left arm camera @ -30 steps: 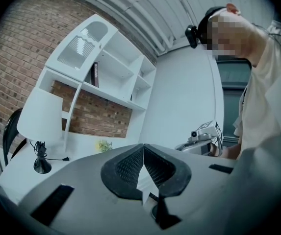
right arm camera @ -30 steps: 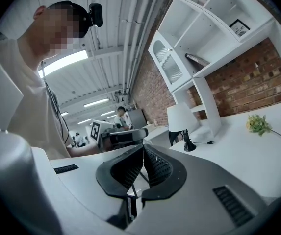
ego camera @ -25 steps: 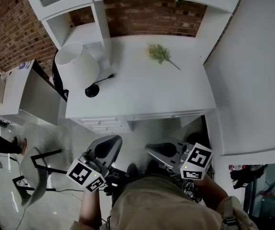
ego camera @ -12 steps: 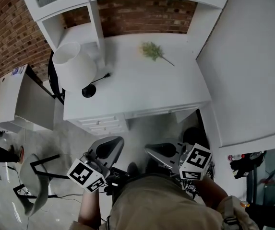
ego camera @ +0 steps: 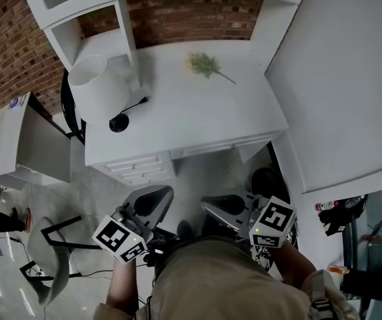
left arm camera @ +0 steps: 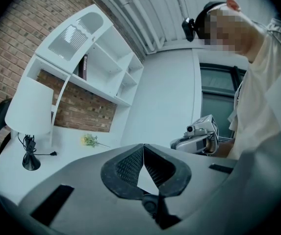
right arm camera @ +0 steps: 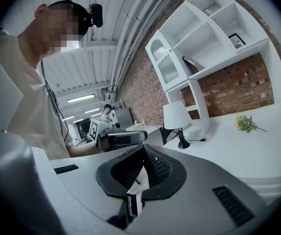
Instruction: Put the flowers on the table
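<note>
Flowers [ego camera: 204,64] lie on the white bench [ego camera: 197,122] near its back edge, right of a white lamp [ego camera: 96,89], seen from the head view. The left claw [ego camera: 152,201] and right claw [ego camera: 223,206] are held well short of the bench. Left gripper view: jaws pressed together, holding nothing. Right gripper view: jaws likewise together and empty, with the flowers far off on the bench.

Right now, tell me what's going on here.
A person holds a gripper in each hand. The left gripper and right gripper are both shut and empty, held short of the table. The flowers already lie on the table near its back edge, apart from the lamp. Nothing is being handled.
</note>
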Tool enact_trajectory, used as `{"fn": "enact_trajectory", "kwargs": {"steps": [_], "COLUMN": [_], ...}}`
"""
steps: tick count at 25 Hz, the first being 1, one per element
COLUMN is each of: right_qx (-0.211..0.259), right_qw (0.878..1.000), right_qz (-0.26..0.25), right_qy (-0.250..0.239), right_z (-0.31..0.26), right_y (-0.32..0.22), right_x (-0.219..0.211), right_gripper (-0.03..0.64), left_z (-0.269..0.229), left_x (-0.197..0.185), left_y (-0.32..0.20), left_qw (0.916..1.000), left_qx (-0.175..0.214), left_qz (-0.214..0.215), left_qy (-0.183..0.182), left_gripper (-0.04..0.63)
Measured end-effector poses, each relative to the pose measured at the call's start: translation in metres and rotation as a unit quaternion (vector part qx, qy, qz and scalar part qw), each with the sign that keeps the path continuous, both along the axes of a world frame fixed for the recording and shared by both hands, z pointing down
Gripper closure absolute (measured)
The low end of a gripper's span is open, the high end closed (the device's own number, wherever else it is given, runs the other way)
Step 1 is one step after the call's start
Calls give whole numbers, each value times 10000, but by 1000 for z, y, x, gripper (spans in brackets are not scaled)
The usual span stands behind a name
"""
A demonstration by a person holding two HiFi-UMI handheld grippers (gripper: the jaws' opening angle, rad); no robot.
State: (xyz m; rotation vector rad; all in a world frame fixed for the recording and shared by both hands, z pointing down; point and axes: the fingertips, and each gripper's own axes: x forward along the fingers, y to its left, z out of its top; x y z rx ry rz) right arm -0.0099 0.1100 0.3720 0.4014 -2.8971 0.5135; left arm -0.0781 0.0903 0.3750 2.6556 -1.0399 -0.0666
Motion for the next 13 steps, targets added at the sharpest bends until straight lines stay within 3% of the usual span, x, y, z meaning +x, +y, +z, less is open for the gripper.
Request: {"fn": "enact_trajectory", "kwargs": {"steps": [13], "right_qx": [25], "right_qw": [9998], "right_qz": [-183], "right_qy": [76], "right_z": [3], "right_y": [4], "right_x": [-27], "right_gripper": [595], "left_z": [-3], "left_x": [-26], "left_y": [-4], "left_qw": [9999], "left_qx": [89], "left_qz": [-112], "left_qy": [-1], "left_gripper": [586]}}
